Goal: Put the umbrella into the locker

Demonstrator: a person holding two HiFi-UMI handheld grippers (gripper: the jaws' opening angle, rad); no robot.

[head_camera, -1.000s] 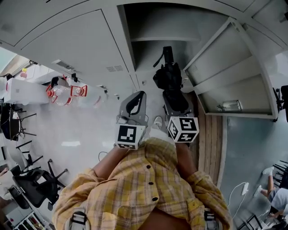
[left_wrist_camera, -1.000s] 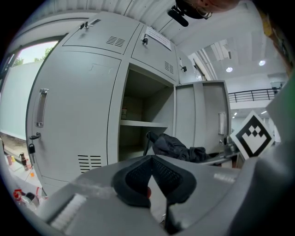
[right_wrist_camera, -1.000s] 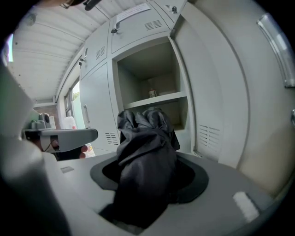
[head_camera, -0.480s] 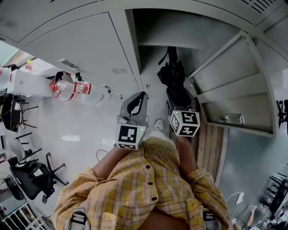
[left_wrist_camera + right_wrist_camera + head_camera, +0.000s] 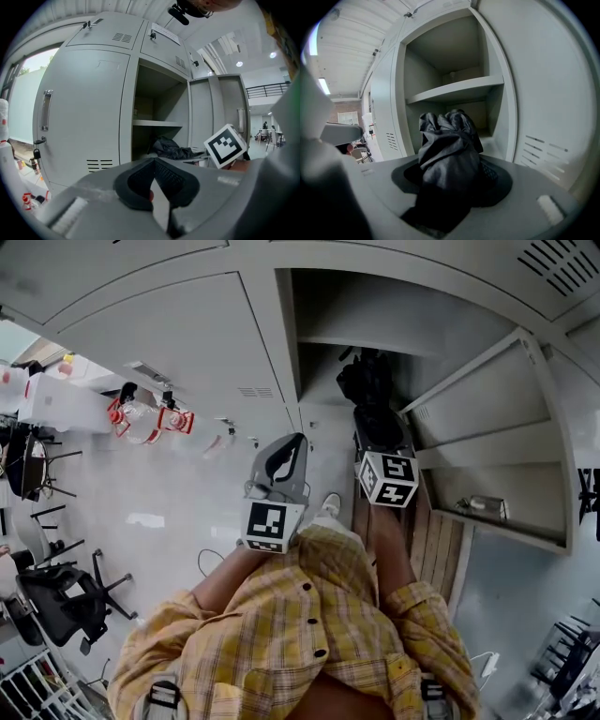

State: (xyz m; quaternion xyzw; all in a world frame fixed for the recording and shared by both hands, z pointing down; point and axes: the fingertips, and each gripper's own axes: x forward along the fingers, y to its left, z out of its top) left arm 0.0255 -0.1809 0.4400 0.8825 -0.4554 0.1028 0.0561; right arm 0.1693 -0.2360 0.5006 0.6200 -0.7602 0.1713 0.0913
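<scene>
Right tongs point(image 5: 450, 180): clamped on the umbrella point(image 5: 447, 150). The jaws stand fairly wide because the bundle is thick, and black cloth fills the gap between the pads.

Left tongs point(image 5: 157, 180): closed, tips together, nothing in them. They sit off to the left of the right tongs, facing the shut doors beside the opening.

The umbrella is folded and black. It sticks out forward past the right tongs' tips, and its far end is at the mouth of the open locker point(image 5: 499, 108), below the shelf point(image 5: 459, 89). In the head view the umbrella point(image 5: 367, 381) is straight ahead of the right tongs point(image 5: 378, 432). The door point(image 5: 487, 399) is swung out to their right.

Handling, my read:
- Probably light, so one grip looks like enough.
- The outside is loose, bunched, slick-looking cloth, likely with a stiff shaft and ribs inside.
- The cloth may slide over that core, so don't trust a pinch on a fold alone.
- Best hold looks like the middle of the bundle, squeezed until you feel the hard core. That's about where you have it now.
- It isn't fragile, but loose flaps could snag on the locker's edge.
</scene>
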